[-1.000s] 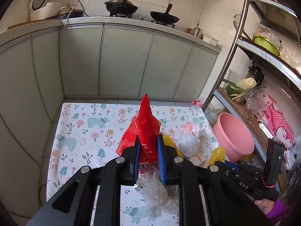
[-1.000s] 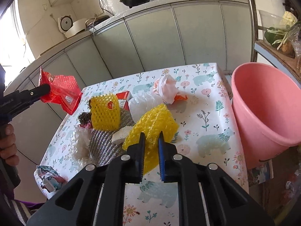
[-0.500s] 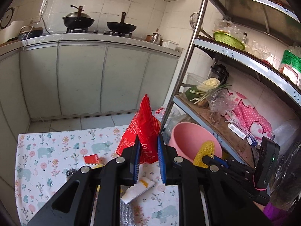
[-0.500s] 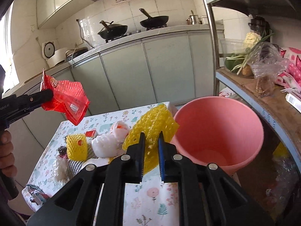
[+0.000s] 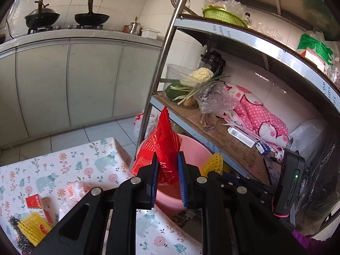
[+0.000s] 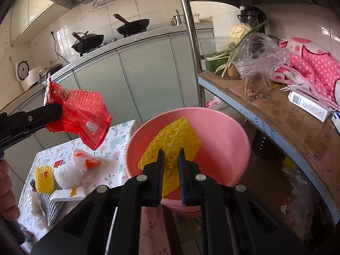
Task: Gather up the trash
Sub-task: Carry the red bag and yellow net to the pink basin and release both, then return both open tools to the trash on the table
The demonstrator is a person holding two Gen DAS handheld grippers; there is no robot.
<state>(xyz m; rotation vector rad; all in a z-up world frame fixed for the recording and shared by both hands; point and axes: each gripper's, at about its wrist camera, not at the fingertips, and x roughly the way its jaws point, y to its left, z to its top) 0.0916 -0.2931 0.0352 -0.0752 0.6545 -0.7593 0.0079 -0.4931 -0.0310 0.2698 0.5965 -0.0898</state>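
My left gripper (image 5: pixel 168 171) is shut on a red mesh wrapper (image 5: pixel 162 144), held up beside the pink basin (image 5: pixel 194 150); from the right wrist the same red mesh wrapper (image 6: pixel 81 114) hangs over the table's edge, left of the basin. My right gripper (image 6: pixel 171 161) is shut on a yellow foam net (image 6: pixel 172 140), which hangs over the mouth of the pink basin (image 6: pixel 223 131). A corner of that yellow foam net (image 5: pixel 212 164) shows in the left wrist view. More trash lies on the floral table (image 6: pixel 114 148): another yellow net (image 6: pixel 43 178), white wrappers (image 6: pixel 70 172), a foam piece.
A metal shelf rack (image 6: pixel 265 106) with vegetables, a plastic bag and pink cloth stands right of the basin, its upright post (image 5: pixel 161 63) close behind. Kitchen cabinets (image 5: pixel 70 80) with woks on the stove run along the back. A person's hand (image 6: pixel 6 189) shows at the left edge.
Both grippers have swung right from the table toward the pink basin, carrying their loads. The yellow net now hangs over the basin; the red wrapper has come near its rim.
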